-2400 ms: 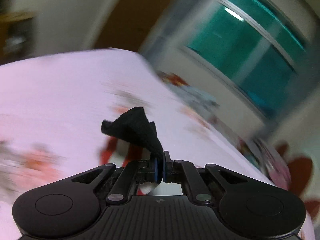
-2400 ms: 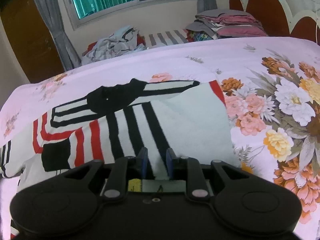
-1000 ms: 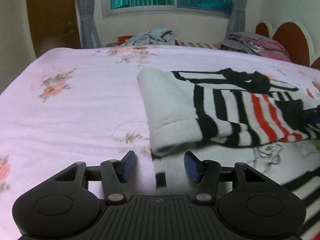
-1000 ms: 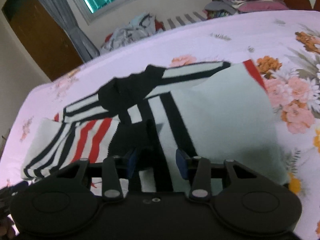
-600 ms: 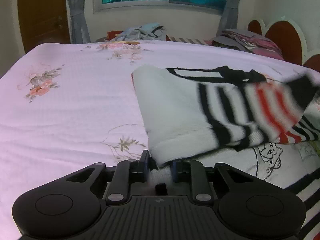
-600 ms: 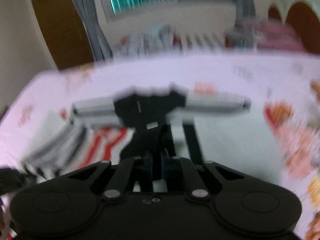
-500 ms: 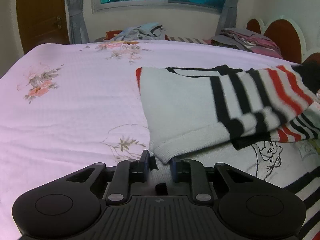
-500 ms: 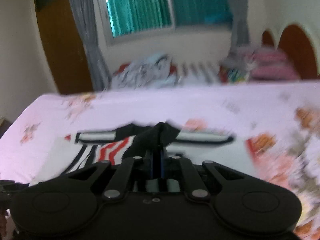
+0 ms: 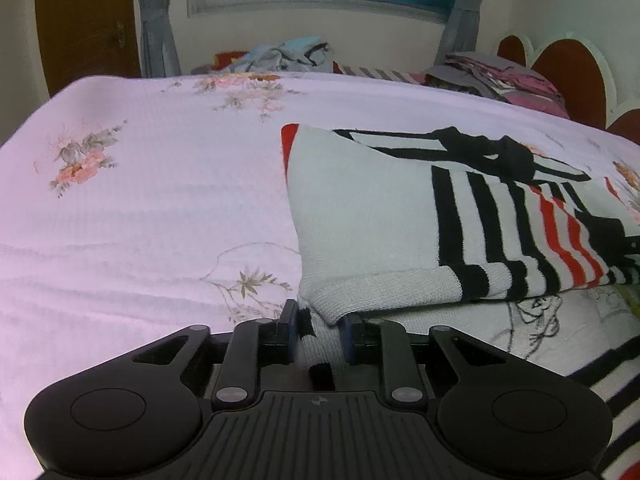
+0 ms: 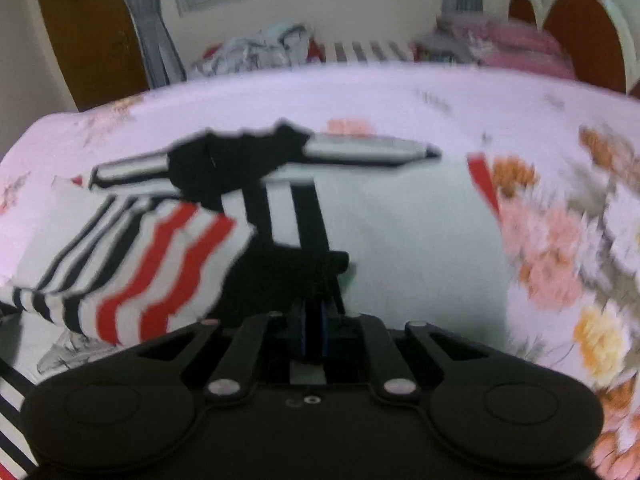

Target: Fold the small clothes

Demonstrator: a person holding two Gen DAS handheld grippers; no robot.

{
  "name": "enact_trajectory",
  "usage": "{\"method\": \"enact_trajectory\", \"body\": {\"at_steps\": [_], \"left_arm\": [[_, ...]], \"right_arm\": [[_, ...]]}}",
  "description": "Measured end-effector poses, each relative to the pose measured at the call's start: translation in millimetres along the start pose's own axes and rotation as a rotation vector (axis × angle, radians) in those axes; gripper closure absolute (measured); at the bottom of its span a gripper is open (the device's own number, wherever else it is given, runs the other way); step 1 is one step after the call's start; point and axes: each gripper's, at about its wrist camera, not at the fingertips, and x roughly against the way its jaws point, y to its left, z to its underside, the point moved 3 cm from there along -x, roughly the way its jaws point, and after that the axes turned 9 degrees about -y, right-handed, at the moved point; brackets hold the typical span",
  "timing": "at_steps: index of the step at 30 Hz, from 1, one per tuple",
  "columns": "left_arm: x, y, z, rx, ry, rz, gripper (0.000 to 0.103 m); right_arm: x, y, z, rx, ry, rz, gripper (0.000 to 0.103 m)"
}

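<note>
A white knit sweater with black and red stripes lies on the pink floral bedsheet. My left gripper is shut on the sweater's near hem corner, with ribbed fabric bunched between its fingers. In the right wrist view, blurred by motion, the sweater's body spreads out ahead. My right gripper is shut on the black cuff of the red-striped sleeve, which drapes leftward over the body. The same sleeve lies folded across the sweater in the left wrist view.
A loose pile of clothes and a folded stack sit along the bed's far edge under the window. A scalloped red headboard stands at the right and a brown door at the far left. Bare sheet lies left of the sweater.
Both grippers have gone from open to shut on fabric. The right one lifted the sleeve by its cuff and brought it across the body. The left one stayed at the hem.
</note>
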Motion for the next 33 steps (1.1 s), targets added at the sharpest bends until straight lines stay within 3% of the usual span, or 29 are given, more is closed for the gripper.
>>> {"method": "enact_trajectory", "body": {"at_steps": [1,3,4,5,7,11,14,17,19,21,23,25,27,29,33], "left_arm": [[6,3,-3,0.012,0.004,0.008,0.082],[26,9,-9,0.028,-0.049,0.033,0.067],[37,13,-15,0.031,-0.098,0.032,0.039],[44,15,-21,0.03,-0.141,0.017,0.025],[44,17,-39,0.04,-0.201,0.016,0.025],[-2,-4,-69,-0.009,-0.189,0.102,0.027],[-48,-24,-79,-0.064,-0.136,0.147,0.031],[-87,-28,-85,-0.091,-0.088,0.084,0.031],[-116,-17,-85,-0.062,0.0,0.077,0.03],[-122,-11,-87,-0.037,-0.019,0.096,0.029],[-121,-16,-89,-0.08,-0.011,0.094,0.029],[-110,-18,-90,-0.089,-0.018,0.044,0.029],[-83,-23,-93,-0.09,-0.09,0.045,0.029],[-62,-43,-85,-0.051,-0.112,0.105,0.029],[-52,-105,-59,-0.143,-0.1,0.149,0.029]], "right_arm": [[5,0,-4,-0.008,-0.009,0.004,0.088],[20,-3,-14,-0.022,-0.07,-0.006,0.082],[26,-5,-19,-0.02,-0.089,-0.014,0.081],[27,-8,-22,-0.02,-0.098,-0.018,0.081],[21,-14,-30,-0.037,-0.095,-0.014,0.081],[-10,-20,-43,-0.018,-0.064,0.015,0.084],[-32,-20,-45,-0.016,-0.035,0.005,0.085],[-51,-20,-44,0.016,-0.01,0.021,0.088],[-59,-25,-44,0.011,-0.008,0.04,0.09],[-63,-26,-46,0.008,-0.012,0.039,0.089],[-64,-24,-47,0.03,-0.008,0.045,0.088],[-60,-22,-49,0.029,-0.011,0.056,0.087],[-42,-12,-53,0.036,-0.064,0.054,0.078],[-30,9,-50,0.022,-0.078,-0.025,0.078],[-36,67,-32,0.083,-0.042,-0.158,0.08]]}}
